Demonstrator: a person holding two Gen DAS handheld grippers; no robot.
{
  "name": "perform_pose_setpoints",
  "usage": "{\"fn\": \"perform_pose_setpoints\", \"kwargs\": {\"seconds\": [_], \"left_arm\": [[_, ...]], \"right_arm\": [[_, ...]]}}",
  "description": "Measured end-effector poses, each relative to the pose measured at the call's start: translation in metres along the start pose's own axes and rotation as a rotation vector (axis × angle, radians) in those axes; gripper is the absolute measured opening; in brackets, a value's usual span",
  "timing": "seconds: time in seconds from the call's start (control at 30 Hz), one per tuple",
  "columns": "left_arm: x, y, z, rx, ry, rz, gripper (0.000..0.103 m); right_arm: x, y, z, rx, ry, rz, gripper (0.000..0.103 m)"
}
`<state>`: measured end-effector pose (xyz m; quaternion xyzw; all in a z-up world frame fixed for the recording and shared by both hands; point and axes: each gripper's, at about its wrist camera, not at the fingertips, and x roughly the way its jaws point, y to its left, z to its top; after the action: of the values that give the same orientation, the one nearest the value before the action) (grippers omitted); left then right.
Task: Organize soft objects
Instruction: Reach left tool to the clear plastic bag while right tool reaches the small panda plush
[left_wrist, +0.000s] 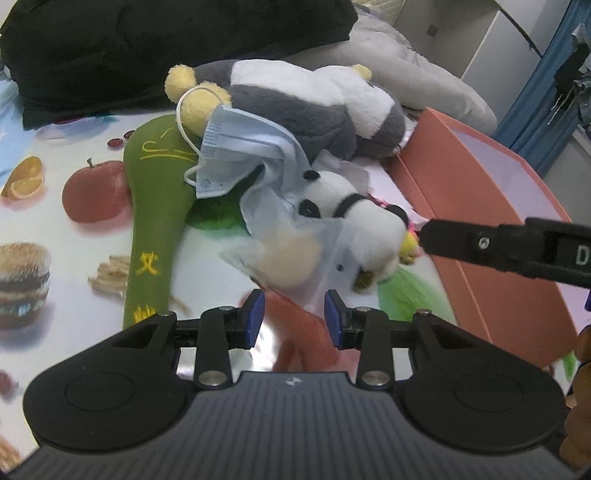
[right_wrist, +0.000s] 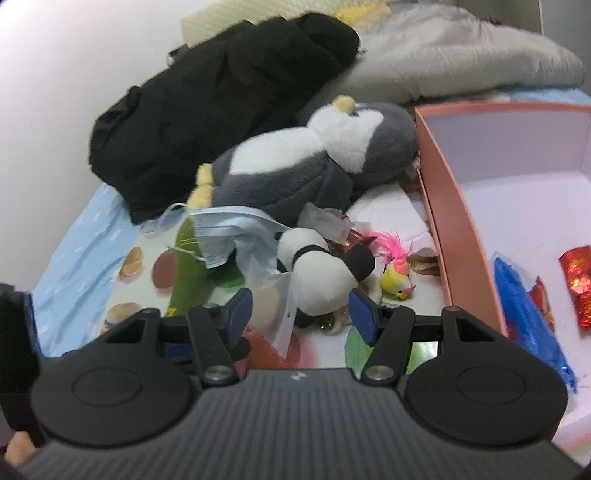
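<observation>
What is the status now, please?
Both claws open, holding nothing: left claw, right claw. Panda plush lies in front of the right claw, outside the pink box. Face mask and plastic bag lie against it.

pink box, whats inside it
Inside the pink box, a blue packet and a shiny red wrapper lie on its pale floor. The near wall and the frame edge hide the rest.

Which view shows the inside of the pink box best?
The right wrist view. It looks down into the pink box, showing its pale floor with a blue packet and a red wrapper. The left wrist view shows mostly the box's outer wall.
</observation>
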<state>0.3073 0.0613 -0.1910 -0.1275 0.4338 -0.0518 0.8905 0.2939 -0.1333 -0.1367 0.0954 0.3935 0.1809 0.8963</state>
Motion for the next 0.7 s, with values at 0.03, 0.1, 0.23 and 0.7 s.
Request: {"fn": "perform_pose_setpoints", "kwargs": {"seconds": [0.03,0.1,0.23,0.7], "left_arm": [[0.004,0.002,0.003,0.003,-0.003,-0.004,0.041],[0.011,0.004,0.008,0.013,-0.012,-0.014,0.046],[0.025,0.006,0.017,0.047,-0.014,-0.030,0.049],[0.059,0.014,0.036,0.088,0.008,-0.058,0.049]], "right_arm": [[0.006,-0.002,0.001,0.015,0.009,0.002,0.061],[0.019,-0.005,0.004,0.040,0.030,0.008,0.061],[0.039,-0.010,0.009,0.084,0.050,-0.020,0.061],[0.081,-0.035,0.010,0.249,0.126,0.000,0.060]]}}
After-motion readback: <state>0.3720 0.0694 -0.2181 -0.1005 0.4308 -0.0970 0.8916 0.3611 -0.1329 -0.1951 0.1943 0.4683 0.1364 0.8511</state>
